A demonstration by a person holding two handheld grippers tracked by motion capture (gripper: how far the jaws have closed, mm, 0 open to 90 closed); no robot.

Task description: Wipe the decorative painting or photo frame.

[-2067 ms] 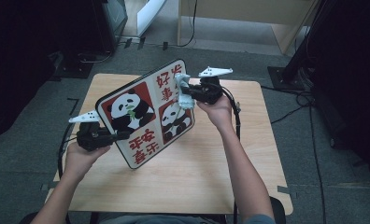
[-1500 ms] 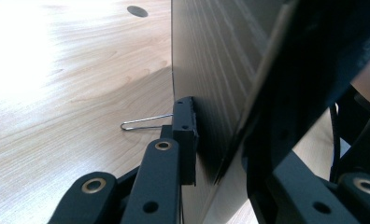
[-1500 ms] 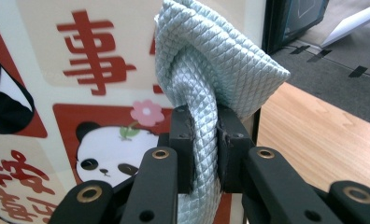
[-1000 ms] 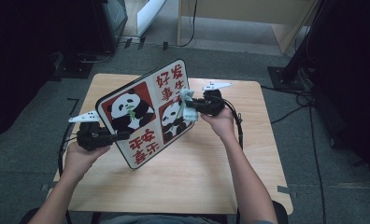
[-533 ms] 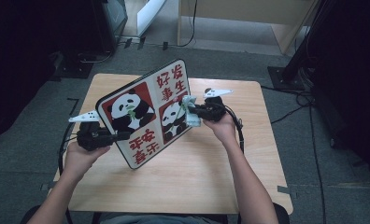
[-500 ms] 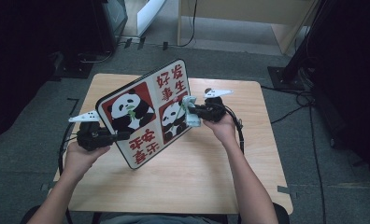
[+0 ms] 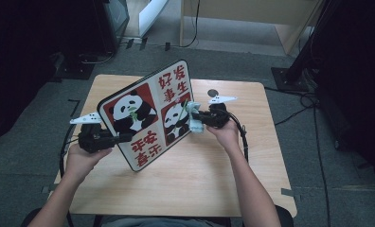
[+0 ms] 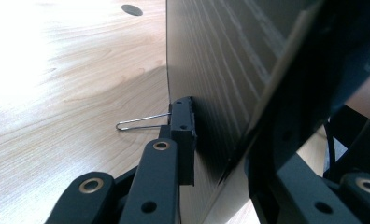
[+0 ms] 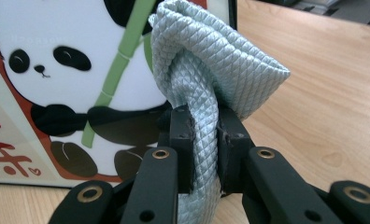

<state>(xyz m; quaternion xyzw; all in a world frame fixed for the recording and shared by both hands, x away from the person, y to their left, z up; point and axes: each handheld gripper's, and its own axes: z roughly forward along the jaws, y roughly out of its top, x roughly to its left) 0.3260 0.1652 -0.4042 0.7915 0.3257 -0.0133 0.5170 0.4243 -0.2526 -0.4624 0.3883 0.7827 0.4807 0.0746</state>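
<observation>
Lowered since earlier, the right claw (image 7: 193, 119) pinches a cloth (image 9: 206, 70) against the panda board (image 7: 147, 113), which the left claw (image 7: 124, 137) clamps upright.

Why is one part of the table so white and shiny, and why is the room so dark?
In the left gripper view, strong light washes the table white at the top left, and the back of the panda board sits in shadow, blurry up close. In the high view, the floor around the table is dim. In the right gripper view, the cloth looks sharp.

The tilted panda board (image 7: 150, 116) blocks the table's middle; bare tabletop (image 7: 185, 187) lies open in front.
</observation>
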